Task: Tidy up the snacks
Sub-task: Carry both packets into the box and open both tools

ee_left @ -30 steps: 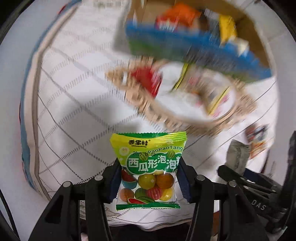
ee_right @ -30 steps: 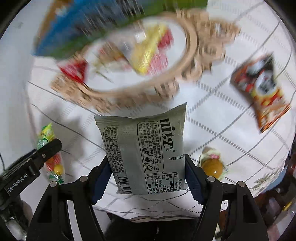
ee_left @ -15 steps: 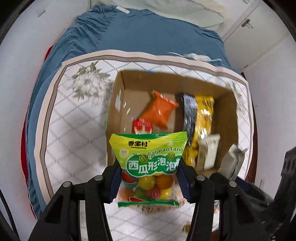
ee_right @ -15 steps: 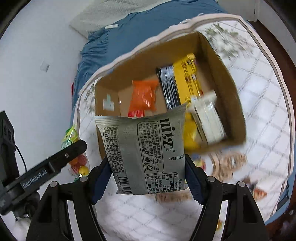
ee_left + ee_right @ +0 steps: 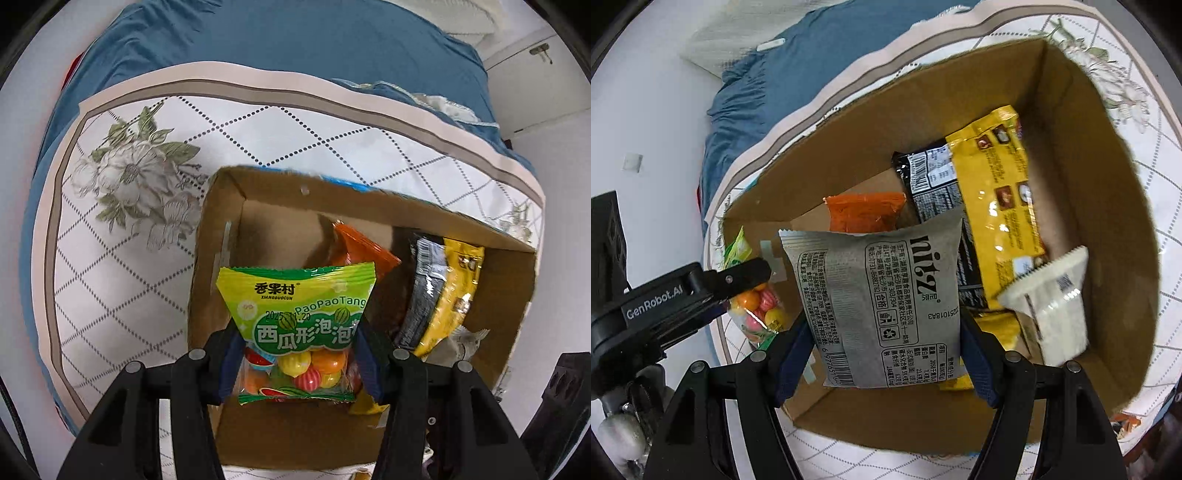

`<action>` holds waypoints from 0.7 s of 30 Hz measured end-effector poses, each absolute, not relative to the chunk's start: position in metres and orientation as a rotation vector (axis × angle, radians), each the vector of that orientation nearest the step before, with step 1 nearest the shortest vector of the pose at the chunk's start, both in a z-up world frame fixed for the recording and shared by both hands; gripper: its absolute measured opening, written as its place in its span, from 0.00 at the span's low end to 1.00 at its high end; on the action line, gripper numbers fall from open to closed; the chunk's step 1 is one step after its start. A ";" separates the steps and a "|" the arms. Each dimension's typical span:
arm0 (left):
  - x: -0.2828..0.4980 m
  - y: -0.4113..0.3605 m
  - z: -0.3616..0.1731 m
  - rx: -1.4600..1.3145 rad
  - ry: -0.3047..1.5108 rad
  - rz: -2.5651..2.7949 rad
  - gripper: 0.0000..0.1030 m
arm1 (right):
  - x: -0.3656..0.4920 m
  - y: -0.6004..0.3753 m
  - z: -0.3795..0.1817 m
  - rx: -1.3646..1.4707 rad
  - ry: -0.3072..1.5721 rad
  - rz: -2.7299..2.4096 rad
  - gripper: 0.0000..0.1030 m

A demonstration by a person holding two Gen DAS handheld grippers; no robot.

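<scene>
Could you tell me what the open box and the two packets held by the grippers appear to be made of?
Box: plain brown corrugated cardboard, matte, with raw edges. Green candy packet in the left gripper: glossy plastic film, clear at the bottom, showing round sweets. Grey packet in the right gripper: matte film, perhaps paper-look plastic, with a crimped seal.

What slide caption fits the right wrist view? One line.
Right hand-held gripper holds grey snack packet over cardboard box.

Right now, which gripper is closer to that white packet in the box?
Right. The right gripper hangs just beside the white packet; the left gripper holds its candy bag over the box's opposite end.
</scene>
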State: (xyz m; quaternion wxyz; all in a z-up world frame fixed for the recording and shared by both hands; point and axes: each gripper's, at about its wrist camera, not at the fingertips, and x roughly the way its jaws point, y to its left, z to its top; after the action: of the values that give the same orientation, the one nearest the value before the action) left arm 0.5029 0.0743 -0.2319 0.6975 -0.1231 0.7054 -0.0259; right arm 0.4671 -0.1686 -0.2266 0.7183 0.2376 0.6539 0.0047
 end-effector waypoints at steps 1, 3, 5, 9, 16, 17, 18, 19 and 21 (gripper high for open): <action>0.506 0.074 -0.235 -0.269 1.574 -0.055 0.49 | 0.472 -0.167 -0.231 0.518 1.452 0.001 0.74; 0.512 0.074 -0.241 -0.245 1.570 -0.038 0.49 | 0.479 -0.164 -0.239 0.506 1.454 -0.019 0.74; 0.517 0.075 -0.249 -0.220 1.579 -0.015 0.50 | 0.488 -0.162 -0.252 0.482 1.470 -0.042 0.75; 0.523 0.072 -0.251 -0.183 1.559 -0.019 0.79 | 0.498 -0.153 -0.283 0.444 1.600 -0.051 0.90; 0.526 0.069 -0.252 -0.172 1.556 -0.025 0.83 | 0.500 -0.155 -0.284 0.402 1.574 -0.061 0.90; 0.526 0.069 -0.251 -0.171 1.550 -0.025 0.83 | 0.500 -0.157 -0.282 0.387 1.567 -0.068 0.90; 0.524 0.069 -0.251 -0.169 1.545 -0.021 0.83 | 0.499 -0.160 -0.280 0.380 1.564 -0.069 0.90; 0.523 0.070 -0.250 -0.170 1.542 -0.019 0.83 | 0.498 -0.163 -0.278 0.372 1.557 -0.072 0.90; 0.518 0.068 -0.246 -0.157 1.524 -0.013 0.83 | 0.496 -0.169 -0.272 0.360 1.544 -0.074 0.91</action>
State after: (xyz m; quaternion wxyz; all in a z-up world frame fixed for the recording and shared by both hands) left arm 0.5183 0.0685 -0.2465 0.7206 -0.0711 0.6896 -0.0060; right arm 0.4962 -0.1688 -0.2725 0.7014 0.1617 0.6934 -0.0331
